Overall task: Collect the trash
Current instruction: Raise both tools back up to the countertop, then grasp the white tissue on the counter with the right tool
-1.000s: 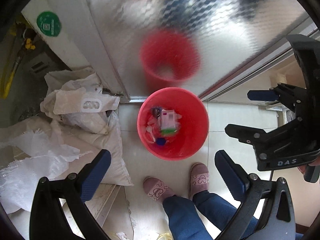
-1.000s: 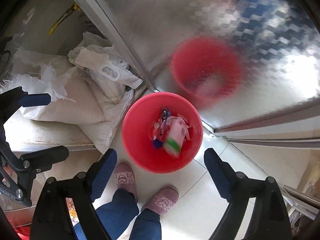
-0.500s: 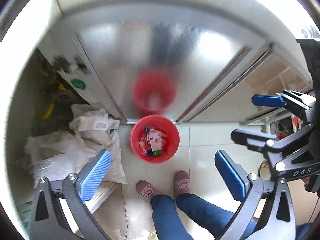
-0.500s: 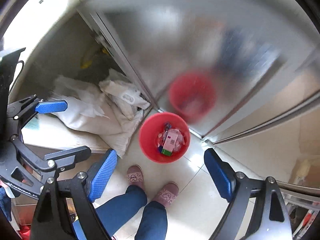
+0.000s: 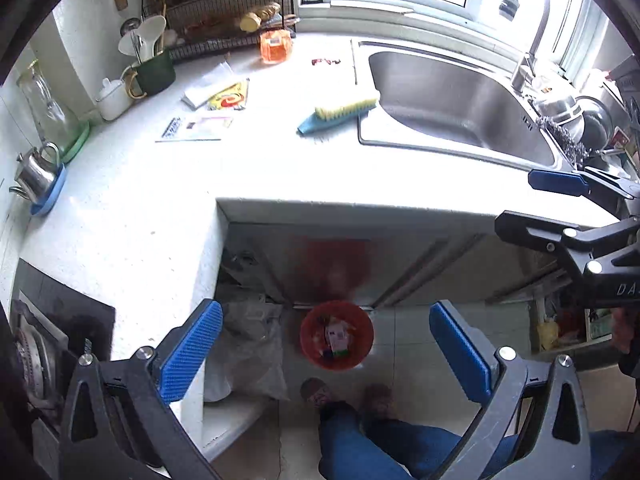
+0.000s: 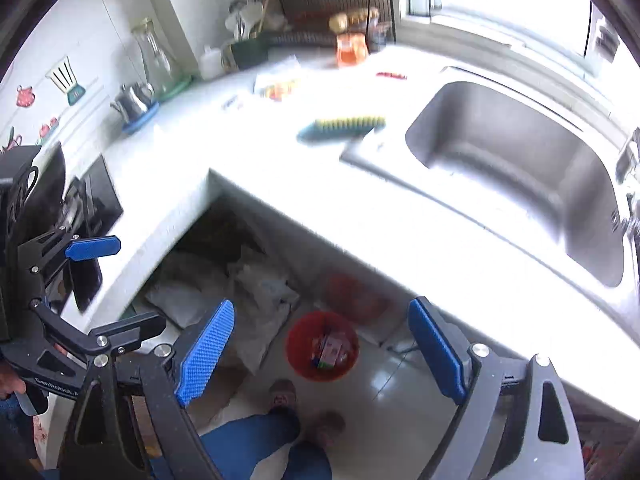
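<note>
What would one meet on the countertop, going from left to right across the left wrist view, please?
Kettle → green mug → yellow packet → orange container → brush → sink.

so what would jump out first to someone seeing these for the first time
Probably the red bin on the floor below the counter edge, with trash already inside, right in front of the person's feet. Next, the bright white countertop with the steel sink under the window, a blue-and-yellow brush lying beside it. Both the left gripper and right gripper hang open and empty.
</note>
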Motion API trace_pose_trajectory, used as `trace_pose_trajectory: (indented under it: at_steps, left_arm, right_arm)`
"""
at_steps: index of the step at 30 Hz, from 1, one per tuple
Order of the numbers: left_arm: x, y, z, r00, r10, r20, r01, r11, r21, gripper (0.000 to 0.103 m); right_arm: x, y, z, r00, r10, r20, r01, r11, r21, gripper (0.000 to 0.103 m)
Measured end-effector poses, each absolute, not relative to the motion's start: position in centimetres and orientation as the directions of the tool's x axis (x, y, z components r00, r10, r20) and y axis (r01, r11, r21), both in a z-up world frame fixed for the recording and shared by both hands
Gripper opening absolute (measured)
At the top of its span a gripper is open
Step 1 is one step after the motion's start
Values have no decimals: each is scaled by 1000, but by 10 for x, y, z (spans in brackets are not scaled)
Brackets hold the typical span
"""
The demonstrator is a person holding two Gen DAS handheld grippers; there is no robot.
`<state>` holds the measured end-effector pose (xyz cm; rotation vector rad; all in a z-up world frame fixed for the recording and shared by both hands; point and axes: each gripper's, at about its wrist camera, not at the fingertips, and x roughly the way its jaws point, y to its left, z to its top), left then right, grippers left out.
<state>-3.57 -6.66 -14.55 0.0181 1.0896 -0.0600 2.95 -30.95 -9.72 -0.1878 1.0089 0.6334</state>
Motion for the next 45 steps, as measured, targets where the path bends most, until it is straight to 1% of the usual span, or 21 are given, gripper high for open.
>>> trace_pose_trajectory:
  at_steps: [6, 12, 17, 20, 23, 25, 28, 34, 39, 43, 45]
  left_arm:
    - [-1, -42, -99, 524, 1, -852, 24, 1000, 16, 103]
    - [50, -6, -73, 563, 7, -827, 5, 1000, 12, 103]
    - [104, 26, -65, 569, -6, -822, 11, 1000, 1, 103]
    - [142, 50, -72, 558, 0, -830, 18, 1000, 13, 103]
    - [174, 77, -86, 520, -22, -854, 10, 1000, -19, 103]
    - [187, 95, -97, 499, -36, -866, 1, 999, -41, 103]
    - [203, 120, -115, 460, -17, -888, -34, 999, -36, 103]
    - [212, 162, -145, 405, 18, -914, -102, 994, -26, 103]
    - [208, 188, -163, 375, 13, -927, -158, 986, -50, 103]
    - [205, 200, -173, 357, 25, -934, -190, 981, -46, 103]
    - [203, 205, -176, 351, 27, -936, -203, 978, -48, 103]
  right_arm:
    - [57, -302, -65, 411, 423, -807, -568, 812, 136, 88]
    - [99, -269, -43, 434, 432, -791, -574, 809, 127, 88]
    - [145, -227, -36, 446, 422, -789, -573, 812, 110, 88]
    - [173, -199, -40, 435, 418, -798, -567, 815, 118, 88]
    - [202, -170, -48, 414, 401, -817, -561, 819, 117, 88]
    - [221, -152, -53, 390, 402, -828, -561, 817, 133, 88]
    - [243, -120, -65, 356, 394, -847, -580, 804, 130, 88]
    - [272, -58, -95, 279, 383, -881, -652, 749, 119, 88]
    - [286, -16, -120, 228, 353, -908, -715, 694, 90, 88]
    - [296, 6, -137, 195, 331, -923, -735, 673, 86, 88]
    - [300, 15, -143, 189, 317, -929, -743, 665, 75, 84]
